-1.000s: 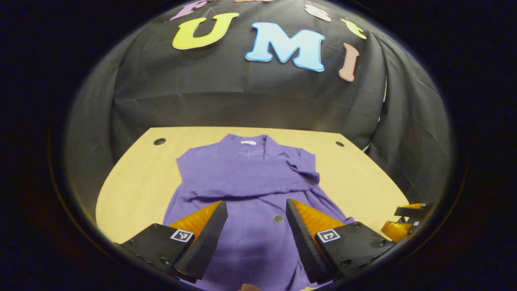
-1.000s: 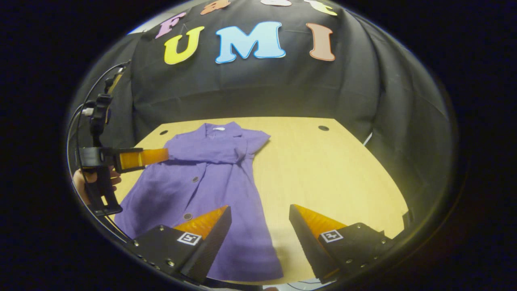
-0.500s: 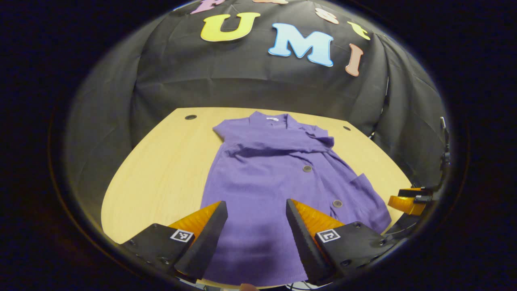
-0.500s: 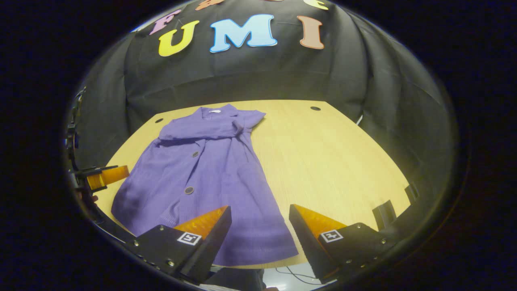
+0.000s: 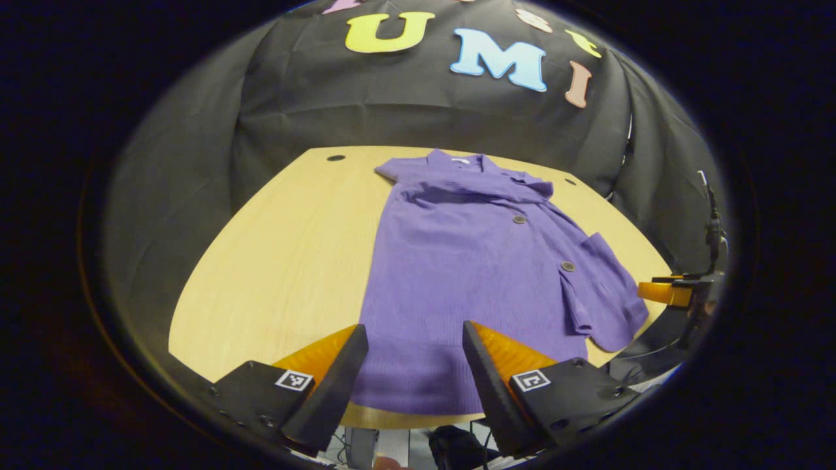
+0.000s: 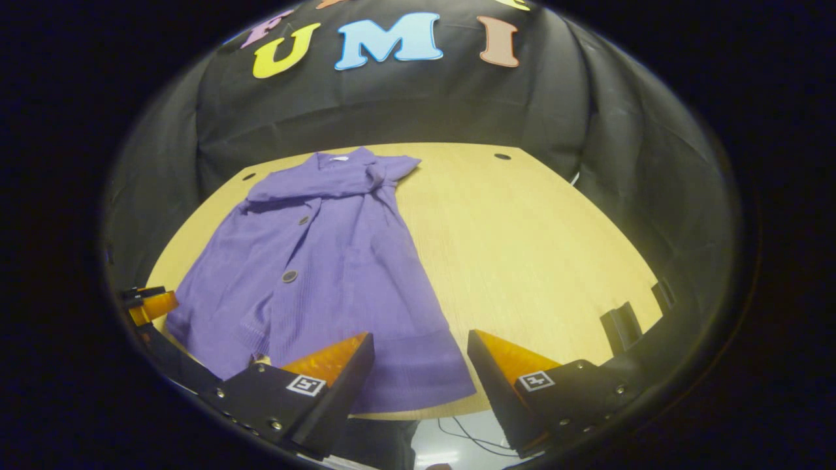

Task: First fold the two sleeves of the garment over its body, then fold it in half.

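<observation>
Left gripper (image 5: 414, 346): its two fingers are spread wide with nothing between them, held over the near hem of the garment and not touching it; in the right gripper view it peeks in at the far left edge (image 6: 149, 305), just beside the garment's lower corner.

Right gripper (image 6: 420, 356): two fingers, also spread apart and holding nothing, poised above the near edge of the table by the hem; in the left gripper view part of it sits low at the right (image 5: 666, 292), near the garment's corner.

Garment (image 5: 483, 261): one purple button-front piece, lying flat on the table with its collar at the far end and its hem toward the near edge. Both sleeves are folded in across the chest, making a band below the collar. The body is laid out full length, not folded in half.

Buttons (image 5: 519, 220): two plainly in sight down the front in each view.

Pocket (image 5: 601, 251): one, on the lower part.

Table (image 5: 281, 248): one light wooden top, with two small dark round holes near its far corners.

Wall (image 5: 405, 104): black cloth behind the table.
</observation>
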Available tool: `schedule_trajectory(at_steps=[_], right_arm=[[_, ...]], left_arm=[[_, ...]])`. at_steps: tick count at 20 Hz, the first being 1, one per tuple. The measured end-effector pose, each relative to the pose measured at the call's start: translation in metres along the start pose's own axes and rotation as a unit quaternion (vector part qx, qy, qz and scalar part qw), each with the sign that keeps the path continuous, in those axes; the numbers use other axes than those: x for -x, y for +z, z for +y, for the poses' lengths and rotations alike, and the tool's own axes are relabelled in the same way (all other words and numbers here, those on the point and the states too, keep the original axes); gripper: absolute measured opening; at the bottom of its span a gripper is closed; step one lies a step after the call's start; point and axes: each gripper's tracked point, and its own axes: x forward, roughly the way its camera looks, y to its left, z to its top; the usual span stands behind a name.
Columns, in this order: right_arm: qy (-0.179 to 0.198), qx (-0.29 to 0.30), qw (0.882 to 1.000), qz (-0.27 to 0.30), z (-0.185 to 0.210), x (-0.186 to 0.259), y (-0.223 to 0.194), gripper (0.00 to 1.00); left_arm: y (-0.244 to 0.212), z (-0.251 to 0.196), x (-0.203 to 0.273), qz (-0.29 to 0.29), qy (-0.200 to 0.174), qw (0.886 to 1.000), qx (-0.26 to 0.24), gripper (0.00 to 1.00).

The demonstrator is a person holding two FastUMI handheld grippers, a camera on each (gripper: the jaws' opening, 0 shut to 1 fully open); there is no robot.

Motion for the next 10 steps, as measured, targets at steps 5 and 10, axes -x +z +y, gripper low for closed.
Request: schedule_trajectory(at_steps=[5, 10], right_arm=[[-0.009, 0.003, 1.000, 0.016, -0.005, -0.007, -0.012, 0.91], [0.000, 0.007, 0.999, 0.037, -0.003, -0.012, -0.026, 0.91]], left_arm=[[-0.029, 0.017, 0.005, 0.015, 0.012, 1.000, 0.005, 0.95], [-0.045, 0.017, 0.007, 0.018, 0.014, 1.000, 0.016, 1.00]])
